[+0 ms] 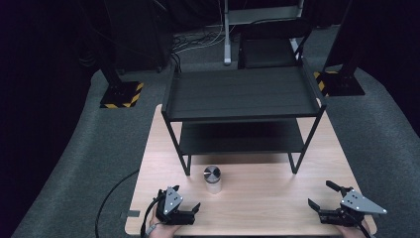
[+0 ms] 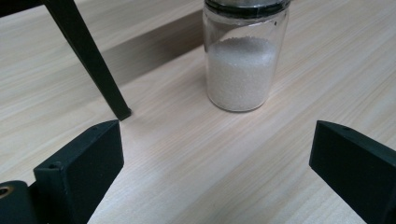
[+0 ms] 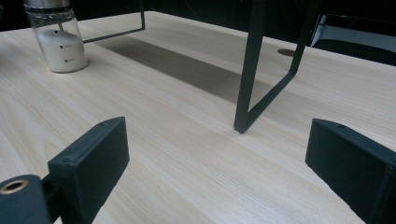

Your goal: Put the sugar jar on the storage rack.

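The glass jar [image 1: 213, 179] stands upright on the wooden table [image 1: 257, 198], near the front left leg of the black two-tier shelf rack [image 1: 242, 94] and just ahead of the left gripper [image 1: 190, 212]. It has a round metal lid and is roughly half full of white grains, as the left gripper view shows [image 2: 243, 70]. In that view the jar sits straight ahead between the lines of the two jaws, which stand wide apart with nothing between them, so this gripper looks lined up to reach forward and close on the jar. Judged from that, the jar is the piece to be picked up, perhaps for one of the rack's empty tiers. The right gripper [image 1: 324, 198] rests well apart at the table's near right corner, its jaws also spread wide and empty, aimed toward the rack's front right leg [image 3: 247, 84]; it seems parked out of the way while the left one works.
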{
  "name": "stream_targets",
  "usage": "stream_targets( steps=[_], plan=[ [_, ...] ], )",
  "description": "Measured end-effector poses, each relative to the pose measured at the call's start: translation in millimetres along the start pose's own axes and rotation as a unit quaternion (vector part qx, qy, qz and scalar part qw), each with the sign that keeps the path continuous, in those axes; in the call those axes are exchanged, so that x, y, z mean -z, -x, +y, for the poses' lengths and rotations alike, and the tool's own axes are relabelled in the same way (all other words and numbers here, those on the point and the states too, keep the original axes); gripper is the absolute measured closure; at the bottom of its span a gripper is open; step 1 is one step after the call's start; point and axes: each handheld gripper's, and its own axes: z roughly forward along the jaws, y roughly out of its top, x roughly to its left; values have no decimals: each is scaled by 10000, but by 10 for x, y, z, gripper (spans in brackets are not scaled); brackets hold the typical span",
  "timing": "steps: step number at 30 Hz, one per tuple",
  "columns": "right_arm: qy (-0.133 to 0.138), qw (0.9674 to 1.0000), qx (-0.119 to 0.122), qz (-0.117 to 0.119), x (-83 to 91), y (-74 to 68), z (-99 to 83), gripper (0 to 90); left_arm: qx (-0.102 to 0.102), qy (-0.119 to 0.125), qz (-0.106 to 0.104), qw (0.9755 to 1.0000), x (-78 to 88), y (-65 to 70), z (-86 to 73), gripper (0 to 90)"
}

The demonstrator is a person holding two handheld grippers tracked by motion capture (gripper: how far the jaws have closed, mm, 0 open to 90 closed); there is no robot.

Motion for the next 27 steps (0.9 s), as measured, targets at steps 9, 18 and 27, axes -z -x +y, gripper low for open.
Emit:
stream_targets(
  steps=[9, 18, 27],
  plan=[
    [-28, 10000, -41, -45, 10, -7, 3, 54, -45, -22, -104, 9999, -23, -6, 11, 22],
    [-30, 10000, -24, -3, -8, -6, 8, 54, -85, 0, -70, 9999, -76, 31, 22, 16],
    [-29, 10000, -55, -5, -31, 2, 6, 54, -73, 36, -178, 9998, -271, 50, 81, 18]
  ],
)
